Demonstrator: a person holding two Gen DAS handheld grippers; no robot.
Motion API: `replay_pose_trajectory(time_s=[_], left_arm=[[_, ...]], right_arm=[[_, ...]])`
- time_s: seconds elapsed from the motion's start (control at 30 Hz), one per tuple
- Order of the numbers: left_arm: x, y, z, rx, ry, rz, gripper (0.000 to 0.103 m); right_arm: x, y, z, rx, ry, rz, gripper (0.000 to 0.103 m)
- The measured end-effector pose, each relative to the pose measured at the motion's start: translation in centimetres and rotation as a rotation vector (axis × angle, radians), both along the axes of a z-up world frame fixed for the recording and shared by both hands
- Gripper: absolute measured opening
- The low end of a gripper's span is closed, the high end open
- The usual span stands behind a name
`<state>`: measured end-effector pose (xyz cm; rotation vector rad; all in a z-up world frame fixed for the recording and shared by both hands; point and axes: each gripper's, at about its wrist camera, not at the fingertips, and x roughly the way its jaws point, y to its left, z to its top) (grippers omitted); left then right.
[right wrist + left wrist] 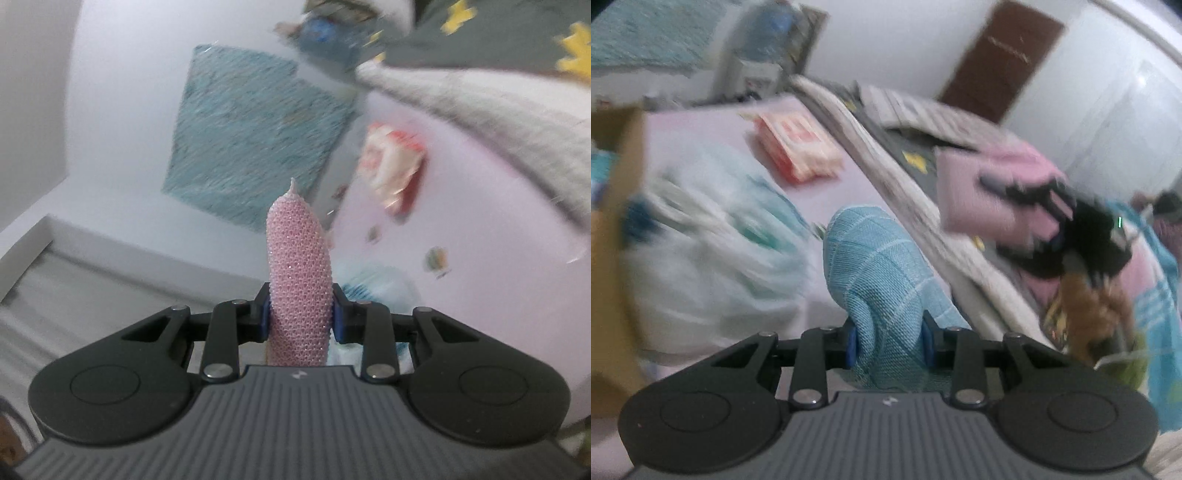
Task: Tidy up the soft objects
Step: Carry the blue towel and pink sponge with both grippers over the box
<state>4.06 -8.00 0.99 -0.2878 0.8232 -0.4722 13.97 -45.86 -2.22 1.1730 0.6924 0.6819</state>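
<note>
Both grippers are loaded. The left gripper [890, 341] has its jaws pinched narrow on a folded blue cloth [875, 266], which stands up out of the grip above the pink sheet [713, 127]. The right gripper [300, 314] is clamped just as narrow on a pink textured cloth [297, 273], and in the left view that same cloth shows as a flat pink fold [979, 195] held out over the bedding.

The job in hand looks like carrying each piece to its place, and the trick is to keep both grips firm and the cloths clear of each other, since soft folds sag and slip when swung. The cardboard box [617, 229] at the left edge seems a likely home, though that is only a guess.

There is clutter to steer round: a white plastic bag [713, 236] lies just beside the blue cloth, between it and the box. A red-and-white packet [798, 147] sits further up the sheet, and a grey blanket [886, 173] runs along the sheet's edge. A teal mat [255, 129] lies on the floor.
</note>
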Motion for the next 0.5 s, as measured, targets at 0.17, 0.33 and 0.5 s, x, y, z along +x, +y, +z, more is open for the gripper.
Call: replay_pose_trajectory(time_s=[0.17, 0.33, 0.5], left_arm=[[-2.3, 8.3, 4.2, 0.012, -0.056, 0.237, 0.033], [-4.1, 15.4, 6.2, 0.172, -0.097, 0.508, 0.033], [-2.9, 19.3, 5.4, 0.453, -0.056, 0.615, 0.033]], right_arm=[[0.8, 5.3, 1.9, 0.036, -0.060, 0.145, 0.029], [2.3, 11.9, 3.2, 0.058, -0.086, 0.288, 0.029], [2.2, 17.2, 4.3, 0.043, -0.077, 0.401, 0.029]])
